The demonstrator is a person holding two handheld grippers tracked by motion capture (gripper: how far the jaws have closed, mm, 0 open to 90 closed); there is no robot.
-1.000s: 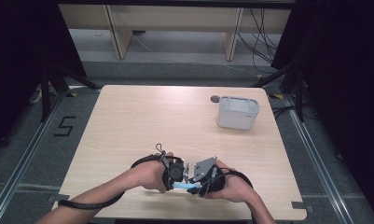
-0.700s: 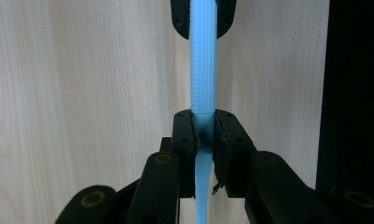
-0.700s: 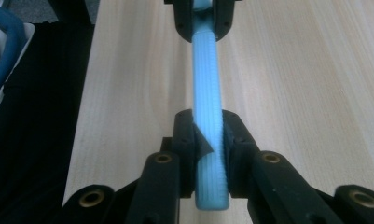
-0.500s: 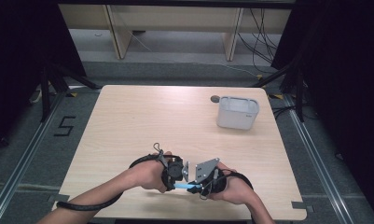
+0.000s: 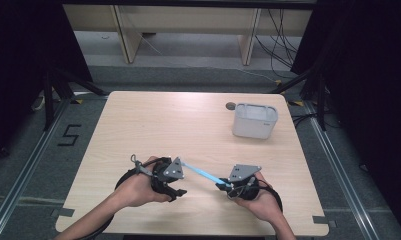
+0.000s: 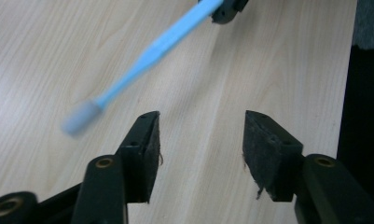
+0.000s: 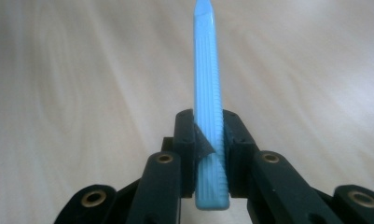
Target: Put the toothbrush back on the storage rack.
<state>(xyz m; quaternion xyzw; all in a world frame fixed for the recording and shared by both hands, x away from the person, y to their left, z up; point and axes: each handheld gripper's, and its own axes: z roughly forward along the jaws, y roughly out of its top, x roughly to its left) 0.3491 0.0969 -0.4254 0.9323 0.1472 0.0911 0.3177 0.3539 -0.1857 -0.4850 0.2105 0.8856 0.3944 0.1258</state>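
The right hand-held gripper [image 7: 208, 135] pinches the blue toothbrush [image 5: 202, 173] by its handle; the left hand-held gripper [image 6: 201, 140], jaws just opened and spread, sits beside its bristle end.

toothbrush [image 5: 202, 173]: 1, light blue
grippers: 2, left gripper [image 5: 174, 186] and right gripper [image 5: 223, 185]
hands: 2
white container [image 5: 255, 120]: 1, at 1 o'clock on the table
small dark round thing [image 5: 230, 105]: 1, at the container's 10 o'clock
table [image 5: 153, 125]: 1
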